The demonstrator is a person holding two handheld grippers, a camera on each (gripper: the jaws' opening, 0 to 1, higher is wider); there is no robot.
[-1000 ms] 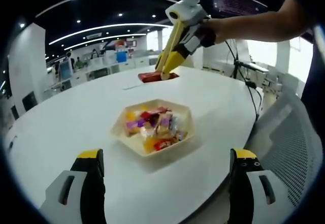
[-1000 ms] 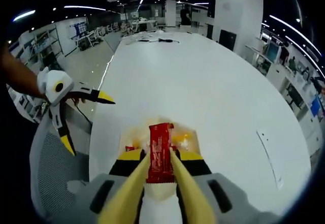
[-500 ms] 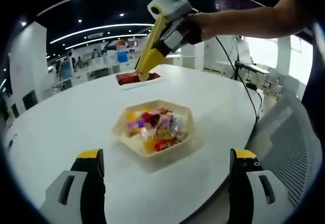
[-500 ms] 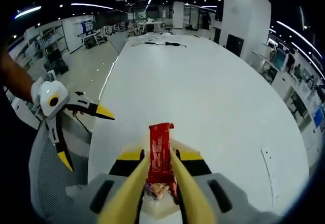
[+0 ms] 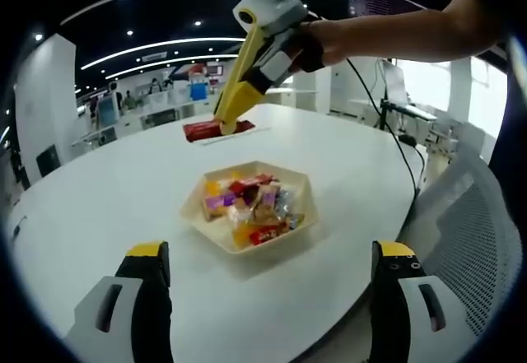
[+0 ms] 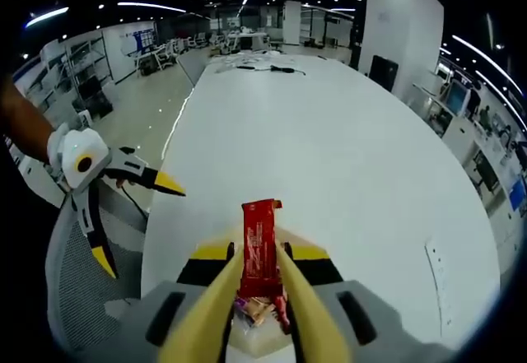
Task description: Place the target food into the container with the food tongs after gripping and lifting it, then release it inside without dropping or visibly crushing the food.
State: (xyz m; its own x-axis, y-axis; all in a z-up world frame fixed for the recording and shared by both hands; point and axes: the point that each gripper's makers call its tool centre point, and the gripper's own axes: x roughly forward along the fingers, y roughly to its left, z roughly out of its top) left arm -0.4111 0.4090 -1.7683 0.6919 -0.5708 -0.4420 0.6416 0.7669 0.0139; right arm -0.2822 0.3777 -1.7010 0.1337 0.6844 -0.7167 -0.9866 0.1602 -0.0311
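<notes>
A red, flat, foil-wrapped snack bar (image 6: 258,246) is the food being handled. In the right gripper view it stands on end between two long yellow plastic tong arms (image 6: 216,297), which press on its two long sides. The right gripper (image 5: 224,124) is closed on these tongs, and the tongs in turn are closed on the bar. The pinch looks light, since the wrapper shows no visible buckling.

In the left gripper view, nearest the camera, the left gripper (image 5: 263,252) has its two black, yellow-tipped jaws spread wide apart with nothing between them. It hovers over the near edge of a white round table (image 5: 99,207), probably waiting clear of the work.

Just beyond those jaws sits a cream, hexagonal, shallow plastic tray (image 5: 249,214) on the table, heaped with small sweets in mixed wrappers. In the right gripper view a corner of this tray lies directly under the tong arms.

Farther off in the left gripper view, a person's hand (image 5: 321,44) holds the right gripper high and tilted, with the red bar (image 5: 206,129) carried above the table past the tray's far side. No other container can be made out, so the destination is unclear.

Behind the table, an open office stretches away under ceiling lights.
</notes>
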